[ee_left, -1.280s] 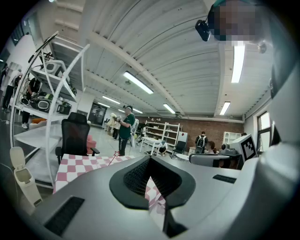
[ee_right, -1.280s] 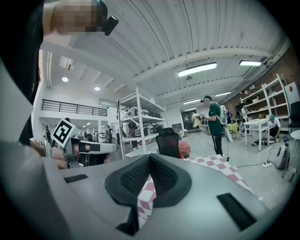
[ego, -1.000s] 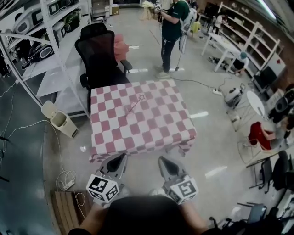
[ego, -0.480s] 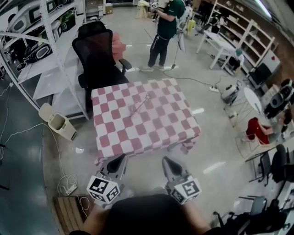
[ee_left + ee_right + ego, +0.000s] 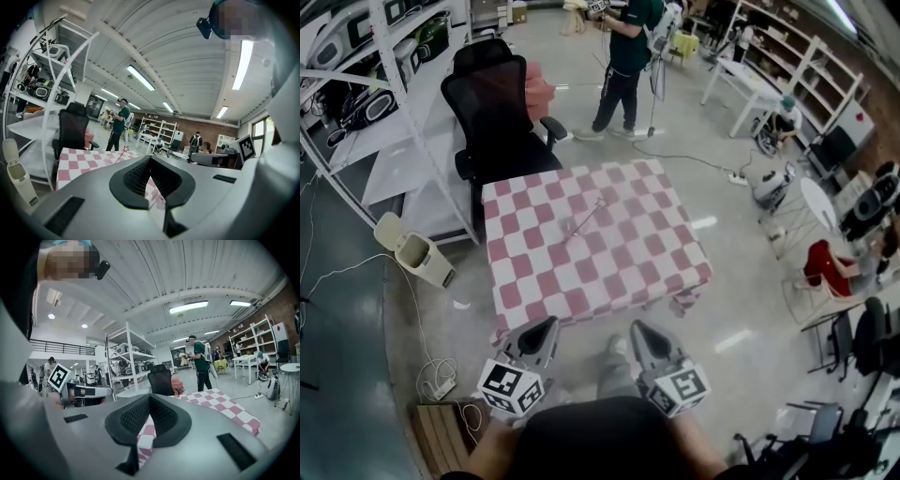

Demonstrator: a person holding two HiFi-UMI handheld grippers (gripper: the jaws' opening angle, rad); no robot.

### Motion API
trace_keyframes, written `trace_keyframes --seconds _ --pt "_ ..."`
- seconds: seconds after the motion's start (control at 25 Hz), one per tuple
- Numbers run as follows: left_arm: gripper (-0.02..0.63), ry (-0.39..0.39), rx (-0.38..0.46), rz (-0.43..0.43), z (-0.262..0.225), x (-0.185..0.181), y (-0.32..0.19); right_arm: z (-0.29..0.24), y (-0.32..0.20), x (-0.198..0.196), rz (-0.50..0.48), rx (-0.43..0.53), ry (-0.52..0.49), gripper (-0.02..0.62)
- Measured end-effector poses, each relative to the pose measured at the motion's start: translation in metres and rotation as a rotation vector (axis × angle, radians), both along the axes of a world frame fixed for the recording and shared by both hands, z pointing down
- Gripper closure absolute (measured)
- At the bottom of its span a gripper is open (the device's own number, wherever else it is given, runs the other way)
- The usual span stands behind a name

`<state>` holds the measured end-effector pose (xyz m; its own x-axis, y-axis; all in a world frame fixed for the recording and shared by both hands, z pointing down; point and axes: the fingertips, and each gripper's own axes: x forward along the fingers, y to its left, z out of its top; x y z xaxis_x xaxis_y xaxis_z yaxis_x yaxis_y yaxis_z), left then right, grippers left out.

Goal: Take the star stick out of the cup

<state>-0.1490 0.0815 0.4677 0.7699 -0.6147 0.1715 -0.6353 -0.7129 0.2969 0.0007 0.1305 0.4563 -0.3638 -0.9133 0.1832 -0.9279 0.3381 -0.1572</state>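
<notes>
A table with a red-and-white checked cloth (image 5: 609, 281) stands ahead of me. Near its middle a thin star stick (image 5: 586, 217) leans, its star tip toward the far side; the cup at its foot is too faint to make out. The star stick (image 5: 124, 149) also shows small in the left gripper view, above the cloth. My left gripper (image 5: 542, 330) and right gripper (image 5: 644, 333) hang side by side short of the table's near edge, well away from the stick. Both are shut with nothing held: left gripper (image 5: 150, 161), right gripper (image 5: 150, 399).
A black office chair (image 5: 492, 108) stands against the table's far left corner. A person in a green top (image 5: 623, 56) stands beyond it. A beige bin (image 5: 417, 258) and white shelving (image 5: 356, 103) are at the left. Cables (image 5: 436, 370) and a wooden pallet (image 5: 445, 436) lie near my feet.
The table has drawn slightly nearer and shifted in the head view as I moved. The person at the back has stepped left. Both grippers stay shut in the same place.
</notes>
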Motion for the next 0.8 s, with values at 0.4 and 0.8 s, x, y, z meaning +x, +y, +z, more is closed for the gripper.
trace_keyframes --seconds 0.4,0.8 --pt "0.565 -0.065 -0.002 -0.071 0.001 0.058 -0.074 0.005 -0.092 0.066 -0.075 -0.01 -0.03 0.588" --pt "0.563 -0.132 -0.022 -0.201 0.003 0.117 -0.134 -0.004 -0.171 0.133 -0.201 -0.001 -0.059 0.588"
